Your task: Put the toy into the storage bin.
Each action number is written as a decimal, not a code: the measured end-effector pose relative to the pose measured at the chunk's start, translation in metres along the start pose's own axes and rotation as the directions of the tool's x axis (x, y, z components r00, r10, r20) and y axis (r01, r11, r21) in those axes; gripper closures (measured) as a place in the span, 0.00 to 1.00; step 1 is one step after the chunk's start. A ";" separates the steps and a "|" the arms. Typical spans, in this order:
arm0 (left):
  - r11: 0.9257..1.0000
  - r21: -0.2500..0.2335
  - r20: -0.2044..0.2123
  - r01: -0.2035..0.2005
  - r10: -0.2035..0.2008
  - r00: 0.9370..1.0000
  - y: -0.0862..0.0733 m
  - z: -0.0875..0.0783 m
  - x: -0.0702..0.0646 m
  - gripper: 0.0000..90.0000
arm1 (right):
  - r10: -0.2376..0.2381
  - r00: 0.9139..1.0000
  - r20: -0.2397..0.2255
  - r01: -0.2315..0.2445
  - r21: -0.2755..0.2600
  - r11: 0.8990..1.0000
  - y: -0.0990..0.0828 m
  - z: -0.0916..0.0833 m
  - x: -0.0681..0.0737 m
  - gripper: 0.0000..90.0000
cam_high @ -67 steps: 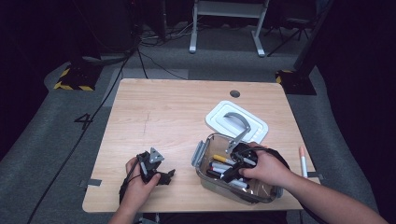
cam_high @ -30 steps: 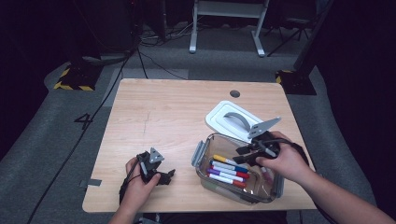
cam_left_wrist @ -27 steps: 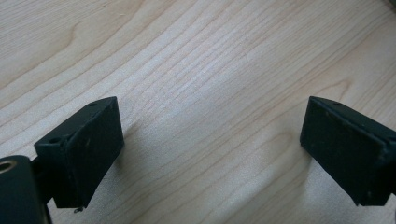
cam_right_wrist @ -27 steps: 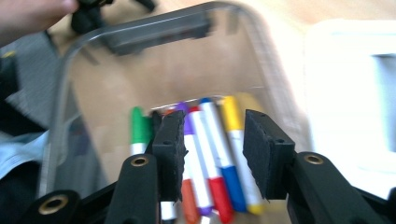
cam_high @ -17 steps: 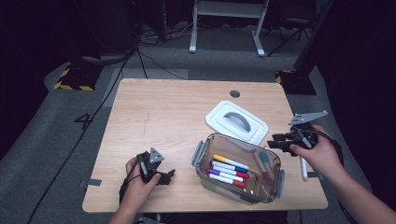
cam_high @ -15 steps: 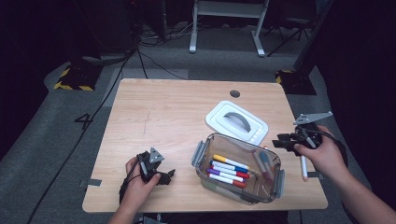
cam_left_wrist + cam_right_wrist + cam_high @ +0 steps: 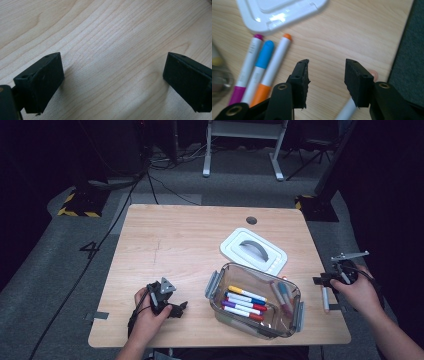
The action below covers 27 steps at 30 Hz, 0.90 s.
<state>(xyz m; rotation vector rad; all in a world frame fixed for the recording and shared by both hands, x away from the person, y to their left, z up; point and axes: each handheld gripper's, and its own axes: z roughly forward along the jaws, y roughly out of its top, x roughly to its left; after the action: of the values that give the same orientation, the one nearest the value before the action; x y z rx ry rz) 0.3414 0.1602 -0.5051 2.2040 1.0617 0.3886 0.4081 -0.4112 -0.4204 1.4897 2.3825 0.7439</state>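
Note:
A clear container (image 7: 216, 285) near the table's front holds several coloured markers (image 7: 245, 303). Its white lid (image 7: 253, 251) lies just behind it. My right gripper (image 7: 334, 276) hovers open at the table's right edge, over a loose white marker (image 7: 325, 299). In the right gripper view the open gripper (image 7: 325, 75) frames bare wood, and the white marker (image 7: 348, 110) runs under the right jaw. Magenta (image 7: 247, 71), blue (image 7: 263, 60) and orange (image 7: 273, 72) markers lie side by side to the left, below the lid (image 7: 284, 15). My left gripper (image 7: 170, 302) rests open at the front left, over bare wood (image 7: 112, 82).
The wooden table (image 7: 185, 240) has a small round hole (image 7: 251, 220) near its far edge. Dark carpet (image 7: 409, 57) drops away just beyond the right edge. A black cable (image 7: 107, 237) trails off the table's left side across the floor.
My right gripper has lifted out of the container and swung right to the table's right edge. The markers in the container are now uncovered. The left gripper has stayed put.

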 end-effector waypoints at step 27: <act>1.000 0.000 0.000 0.000 0.000 1.000 0.000 0.000 0.000 0.04 | -0.001 0.998 0.066 -0.008 0.133 0.991 -0.036 0.031 -0.020 0.86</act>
<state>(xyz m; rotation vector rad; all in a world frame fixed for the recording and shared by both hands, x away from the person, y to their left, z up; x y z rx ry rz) 0.3414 0.1602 -0.5051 2.2039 1.0623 0.3886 0.4041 -0.4327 -0.4674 1.5435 2.4221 0.5368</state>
